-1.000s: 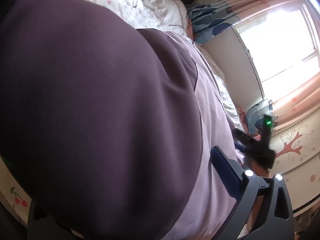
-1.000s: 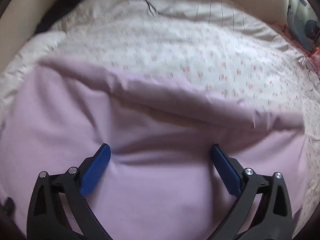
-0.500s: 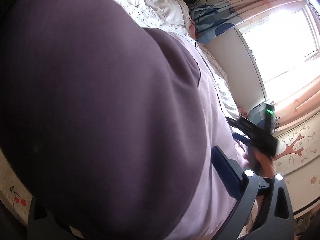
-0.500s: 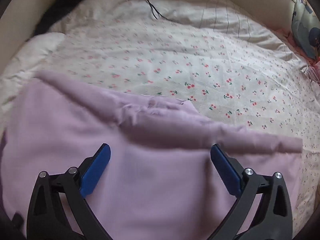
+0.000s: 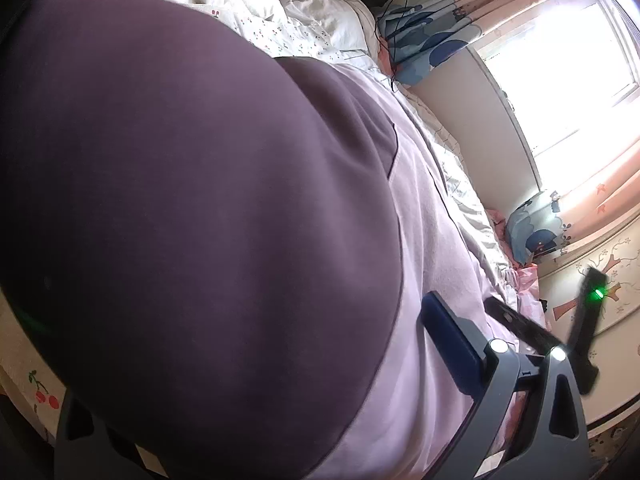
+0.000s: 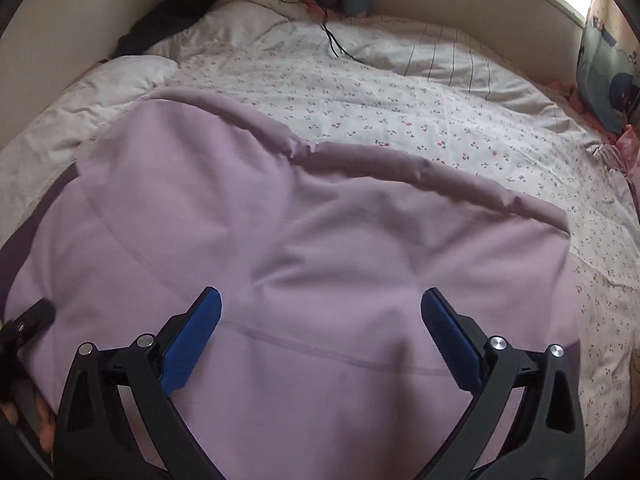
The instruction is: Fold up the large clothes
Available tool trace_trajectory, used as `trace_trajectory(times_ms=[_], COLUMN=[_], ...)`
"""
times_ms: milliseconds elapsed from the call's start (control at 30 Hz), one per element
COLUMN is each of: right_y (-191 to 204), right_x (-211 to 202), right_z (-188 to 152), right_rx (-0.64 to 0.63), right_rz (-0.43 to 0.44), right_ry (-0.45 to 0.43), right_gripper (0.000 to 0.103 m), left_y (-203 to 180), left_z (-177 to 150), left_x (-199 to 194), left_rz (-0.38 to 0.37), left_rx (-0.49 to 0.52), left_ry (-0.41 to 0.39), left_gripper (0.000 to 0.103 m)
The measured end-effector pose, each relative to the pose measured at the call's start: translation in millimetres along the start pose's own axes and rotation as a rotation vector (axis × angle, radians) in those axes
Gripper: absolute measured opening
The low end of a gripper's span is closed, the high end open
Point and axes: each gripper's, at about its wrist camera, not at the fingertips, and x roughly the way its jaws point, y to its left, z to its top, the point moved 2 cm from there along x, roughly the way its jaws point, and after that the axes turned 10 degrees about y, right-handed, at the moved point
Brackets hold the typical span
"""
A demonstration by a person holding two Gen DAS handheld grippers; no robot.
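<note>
A large lilac garment (image 6: 320, 240) lies spread on the bed, its far edge folded over in a thick roll (image 6: 400, 164). My right gripper (image 6: 320, 300) hovers open just above it, with nothing between its blue pads (image 6: 192, 340). In the left wrist view a dark purple part of the garment (image 5: 180, 200) fills most of the frame and hides the left finger. The lilac part (image 5: 432, 240) runs beside it. My left gripper (image 5: 320, 308) stands open, its right pad (image 5: 452, 340) bare. The right gripper's body (image 5: 588, 320), with a green light, shows at the right.
The bed has a white cherry-print sheet (image 6: 400, 112). Blue patterned pillows (image 6: 608, 80) lean at the far right edge and dark clothes (image 6: 172, 20) are heaped at the far left. A black cable (image 6: 336, 40) trails over the sheet. A hand (image 6: 24, 400) holds the left gripper.
The lilac garment has come down and settled flat with its far edge rolled. The right gripper has drawn back from it and moved right and lower in the left wrist view.
</note>
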Motion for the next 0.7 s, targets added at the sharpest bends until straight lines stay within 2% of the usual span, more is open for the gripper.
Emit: trace_trajectory(times_ms=[100, 167, 300, 400, 533, 700], right_y=[2, -1, 3, 12, 13, 17], right_x=[18, 26, 6, -7, 4, 6], right_z=[-17, -22, -24, -37, -52, -54], right_rx=[-0.015, -0.002, 0.015, -0.014, -0.003, 0.009], right_rz=[-0.021, -0.003, 0.026, 0.009, 0.013, -0.007], right_ry=[0.054, 0.049, 0.024, -0.003, 0.004, 0.001], right_gripper=[0.097, 0.097, 0.097, 0.097, 0.097, 0.097], left_y=[-1, -18, -20, -20, -22, -23], left_z=[2, -2, -1, 1, 4, 7], left_x=[-1, 3, 2, 1, 0, -2], left_rz=[0.016, 0.032, 0.053, 0.054, 0.063, 0.073], left_rx=[0.01, 0.026, 0.031, 0.032, 0.036, 0.04], left_ry=[-0.003, -0.009, -0.019, -0.019, -0.017, -0.022], left_gripper=[0.096, 0.096, 0.096, 0.096, 0.096, 0.096])
